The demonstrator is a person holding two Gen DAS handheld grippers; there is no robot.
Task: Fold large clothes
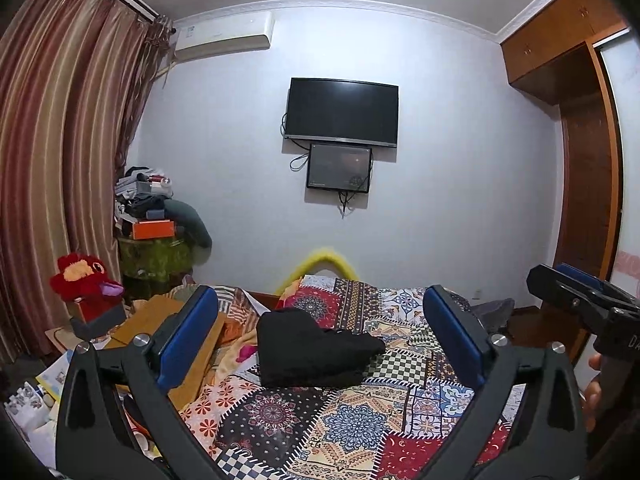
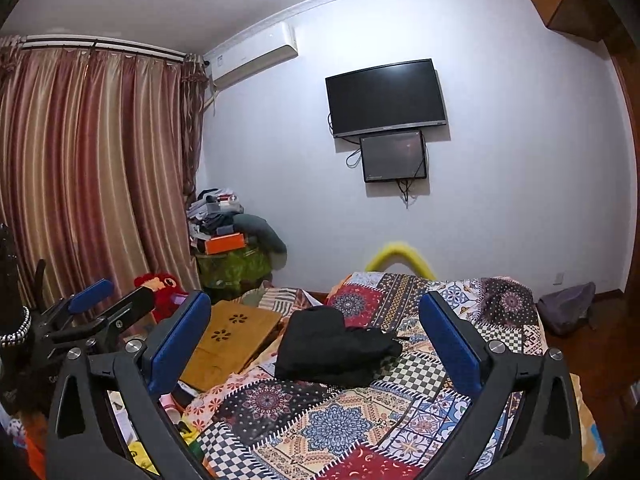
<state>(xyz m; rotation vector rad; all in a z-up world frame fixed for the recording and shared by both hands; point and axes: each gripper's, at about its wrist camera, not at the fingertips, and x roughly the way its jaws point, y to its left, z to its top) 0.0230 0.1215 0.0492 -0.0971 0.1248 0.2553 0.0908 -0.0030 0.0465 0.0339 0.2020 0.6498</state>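
Right gripper point(image 1: 576, 300) cut off by frame edge in left view. Black garment point(image 1: 312, 350) folds unreadable, too dark. Wardrobe point(image 1: 576, 80) cropped. Pile on corner stand point(image 2: 218, 216) too small to identify.

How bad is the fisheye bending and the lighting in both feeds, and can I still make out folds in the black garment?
Left wrist view: curtain and wardrobe bow strongly at the edges, corners vignette black; the black garment reads as a dark mass with few creases. Right wrist view: same bending, even indoor light, no glare on the TV; the garment shows only faint folds.

Black garment point(image 1: 316, 348) on patchwork bed point(image 1: 360, 432)
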